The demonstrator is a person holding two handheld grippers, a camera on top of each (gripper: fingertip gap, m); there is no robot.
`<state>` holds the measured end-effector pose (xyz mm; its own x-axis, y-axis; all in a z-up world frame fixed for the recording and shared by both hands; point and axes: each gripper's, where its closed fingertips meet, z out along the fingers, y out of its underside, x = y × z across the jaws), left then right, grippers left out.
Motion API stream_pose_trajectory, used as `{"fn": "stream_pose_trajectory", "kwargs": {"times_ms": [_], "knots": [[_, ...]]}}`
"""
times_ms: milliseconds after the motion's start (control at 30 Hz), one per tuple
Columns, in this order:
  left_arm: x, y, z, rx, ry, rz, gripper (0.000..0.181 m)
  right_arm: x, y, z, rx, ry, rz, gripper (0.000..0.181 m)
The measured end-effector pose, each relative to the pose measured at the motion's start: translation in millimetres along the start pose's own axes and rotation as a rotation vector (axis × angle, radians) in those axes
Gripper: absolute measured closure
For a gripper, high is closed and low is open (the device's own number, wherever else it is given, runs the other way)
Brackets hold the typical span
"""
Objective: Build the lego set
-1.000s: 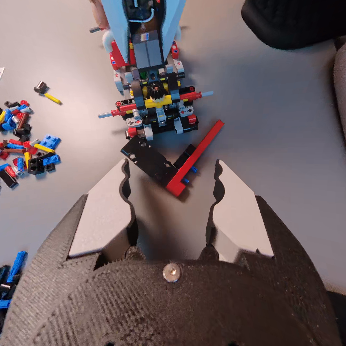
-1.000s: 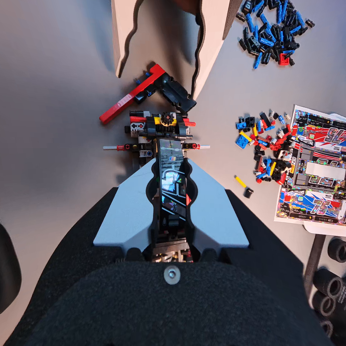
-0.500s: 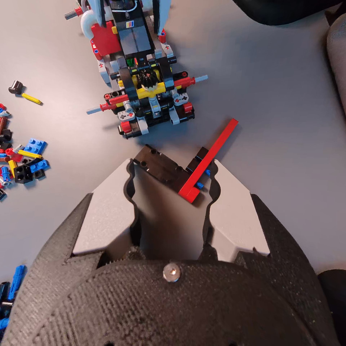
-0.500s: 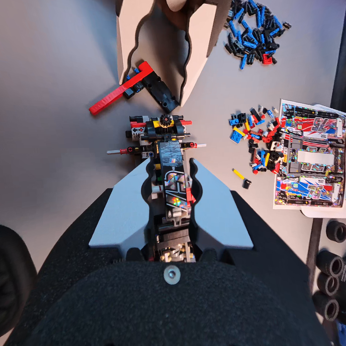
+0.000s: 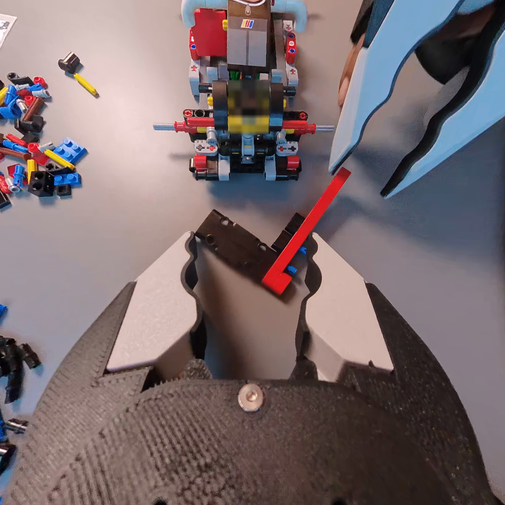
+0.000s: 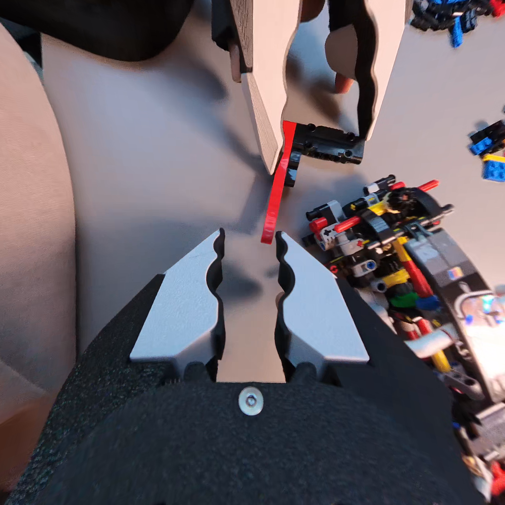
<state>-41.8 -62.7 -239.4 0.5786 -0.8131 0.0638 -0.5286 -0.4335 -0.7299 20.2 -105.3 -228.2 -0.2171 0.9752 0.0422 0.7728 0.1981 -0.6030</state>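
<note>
A sub-assembly made of a black panel [image 5: 235, 243] and a long red beam [image 5: 308, 226] lies on the grey table. My left gripper [image 5: 252, 237] is closed around it: one fingertip touches the black panel's end and the other touches the red beam. It also shows in the right wrist view [image 6: 317, 153]. My right gripper [image 6: 250, 236] is open and empty, with the red beam's free end [image 6: 269, 226] just ahead between its tips. It also shows in the left wrist view [image 5: 359, 183]. The partly built car [image 5: 247, 49] stands free on the table, to the right in the right wrist view [image 6: 396, 246].
Loose bricks [image 5: 41, 153] lie at the left, with a yellow pin [image 5: 86, 84] apart from them. More bricks [image 6: 489, 153] lie at the far right. A beige padded surface [image 6: 27, 191] and a black object [image 6: 95, 27] border the table. To reach the yellow pin [image 5: 86, 84] in a straight line is about 15 cm for my left fingers, about 20 cm for my right.
My right gripper has let go of the car, opened and moved beside it to the red beam's free end. My left gripper has moved forward around the black and red sub-assembly.
</note>
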Motion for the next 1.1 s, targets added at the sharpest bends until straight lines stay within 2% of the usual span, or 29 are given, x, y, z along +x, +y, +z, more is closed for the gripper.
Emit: {"fn": "stream_pose_trajectory", "kwargs": {"times_ms": [133,233,300,433,600,733,833,1100], "knots": [[5.8,3.0,-2.0,0.019,0.000,0.000,0.102,3.0,1.6,13.4,-0.034,0.063,-0.002,0.147],[7.7,4.5,-4.0,0.026,0.005,-0.002,0.102,7.8,-0.9,17.2,-0.030,0.088,0.007,0.169],[6.3,5.5,-5.6,0.033,0.003,-0.004,0.103,8.7,-1.2,17.6,-0.026,0.091,-0.004,0.175],[10.8,5.5,-9.5,0.059,0.053,-0.003,0.102,7.8,-2.3,14.3,-0.010,0.082,-0.021,0.176],[21.6,2.5,-15.8,0.098,0.106,0.091,0.095,2.4,-10.4,7.2,0.040,0.045,-0.071,0.176],[24.5,14.6,-19.5,0.066,0.128,0.139,0.088,10.7,-4.6,1.8,0.038,0.067,-0.088,0.176],[23.6,14.2,-22.0,0.090,0.131,0.129,0.091,12.9,-8.0,-7.1,0.108,0.060,-0.091,0.176],[27.9,-14.7,-35.4,0.262,0.118,0.171,0.095,4.3,-20.6,-31.0,0.366,-0.061,-0.042,0.176]]}}
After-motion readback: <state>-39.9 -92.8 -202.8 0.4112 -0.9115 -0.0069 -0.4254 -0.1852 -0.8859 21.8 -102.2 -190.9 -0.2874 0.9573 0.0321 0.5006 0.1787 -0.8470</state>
